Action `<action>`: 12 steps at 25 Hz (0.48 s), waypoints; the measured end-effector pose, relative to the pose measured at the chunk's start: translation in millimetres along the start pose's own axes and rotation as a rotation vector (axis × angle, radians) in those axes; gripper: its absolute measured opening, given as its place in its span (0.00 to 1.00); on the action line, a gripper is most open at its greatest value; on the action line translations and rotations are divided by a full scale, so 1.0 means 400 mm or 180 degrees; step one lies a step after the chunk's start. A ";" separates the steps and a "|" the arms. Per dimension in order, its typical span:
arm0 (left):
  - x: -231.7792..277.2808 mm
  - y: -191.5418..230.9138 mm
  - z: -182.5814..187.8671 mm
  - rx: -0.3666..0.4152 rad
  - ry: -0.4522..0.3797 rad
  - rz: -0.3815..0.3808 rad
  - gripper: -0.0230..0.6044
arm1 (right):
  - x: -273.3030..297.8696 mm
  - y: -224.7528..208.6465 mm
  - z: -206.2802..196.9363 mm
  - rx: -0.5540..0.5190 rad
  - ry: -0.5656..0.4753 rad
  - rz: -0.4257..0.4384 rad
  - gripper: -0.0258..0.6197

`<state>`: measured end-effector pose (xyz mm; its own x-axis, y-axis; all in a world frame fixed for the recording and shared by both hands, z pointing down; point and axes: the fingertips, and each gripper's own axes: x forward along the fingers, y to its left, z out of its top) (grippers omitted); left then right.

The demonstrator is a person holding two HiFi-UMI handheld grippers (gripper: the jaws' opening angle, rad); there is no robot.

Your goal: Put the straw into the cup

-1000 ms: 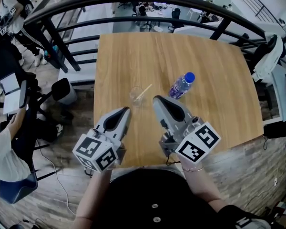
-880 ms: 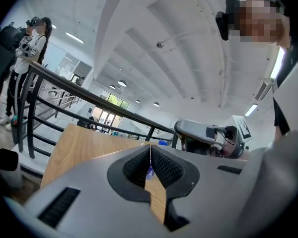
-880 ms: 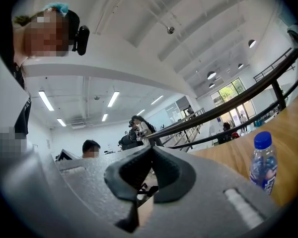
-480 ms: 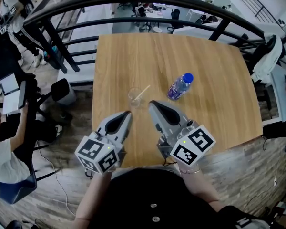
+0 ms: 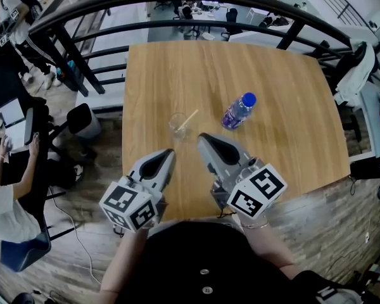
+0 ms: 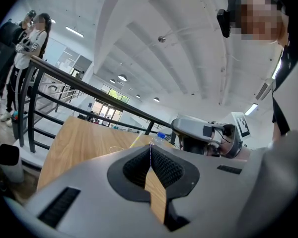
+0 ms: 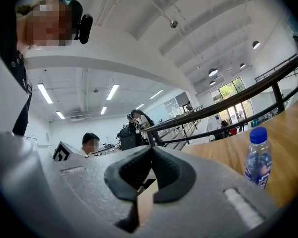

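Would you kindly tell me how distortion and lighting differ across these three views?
Head view: wide lens bows the railing, even light, clear cup faint. Left gripper view: fisheye, black corners, bright ceiling. Right gripper view: same fisheye; bottle sharp.

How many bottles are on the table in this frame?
1. The blue-capped bottle stands upright on the wooden table, right of the clear cup holding the straw. No other shows, though the near edge is partly covered.
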<state>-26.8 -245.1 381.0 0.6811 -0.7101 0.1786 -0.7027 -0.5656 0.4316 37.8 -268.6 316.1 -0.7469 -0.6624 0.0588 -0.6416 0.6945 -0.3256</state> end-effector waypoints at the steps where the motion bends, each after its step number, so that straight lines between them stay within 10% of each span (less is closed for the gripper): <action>1: 0.000 0.000 -0.002 0.0001 0.0004 -0.0002 0.07 | 0.000 0.000 -0.001 -0.0002 0.0007 -0.0001 0.04; 12: -0.006 0.011 0.002 -0.0033 -0.0012 0.0021 0.07 | 0.008 0.009 -0.014 -0.0011 0.0061 0.0039 0.04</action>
<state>-31.9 -246.1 381.8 0.6756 -0.7154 0.1782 -0.7052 -0.5564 0.4395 32.0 -266.4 320.5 -0.7580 -0.6482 0.0729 -0.6328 0.7037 -0.3230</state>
